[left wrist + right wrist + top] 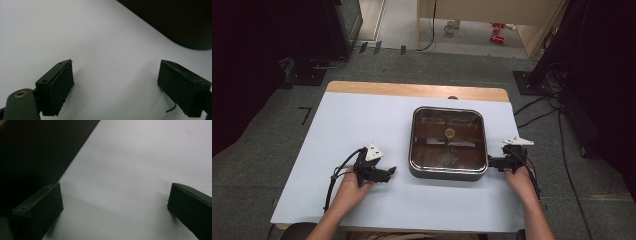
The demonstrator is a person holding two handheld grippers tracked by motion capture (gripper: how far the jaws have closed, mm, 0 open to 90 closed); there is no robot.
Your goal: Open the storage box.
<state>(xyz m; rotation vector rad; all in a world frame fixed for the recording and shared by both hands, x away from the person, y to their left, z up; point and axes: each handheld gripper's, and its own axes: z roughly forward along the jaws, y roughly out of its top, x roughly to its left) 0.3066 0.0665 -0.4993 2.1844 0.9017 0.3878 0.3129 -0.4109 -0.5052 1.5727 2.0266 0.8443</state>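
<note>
High view: a square pan (pixel 448 143) with a dark, glossy inside sits on the white table (pixel 362 120), a little right of centre, with a small round yellowish spot on its floor. The left gripper (pixel 389 172) rests on the table at about 8 o'clock from the pan, near its front-left corner but apart from it, jaws pointing toward 3 o'clock — at the pan's side. The right gripper (pixel 488 162) lies at about 4 o'clock from the pan, its jaws pointing toward 9 o'clock, the tips just beside the pan's front-right corner; whether they touch the wall cannot be told from above. A hand holds each gripper from the near edge of the table.

Left gripper view: the left gripper (pixel 116 85) has its jaws wide apart with only bare table between them; the pan's dark wall (pixel 175 22) stands ahead at about 1 o'clock, clear of the jaws.

Right gripper view: the right gripper (pixel 115 207) is likewise spread, nothing between the jaws — the pan (pixel 37 152) fills the side toward 10 o'clock, close by the nearer jaw.
</note>
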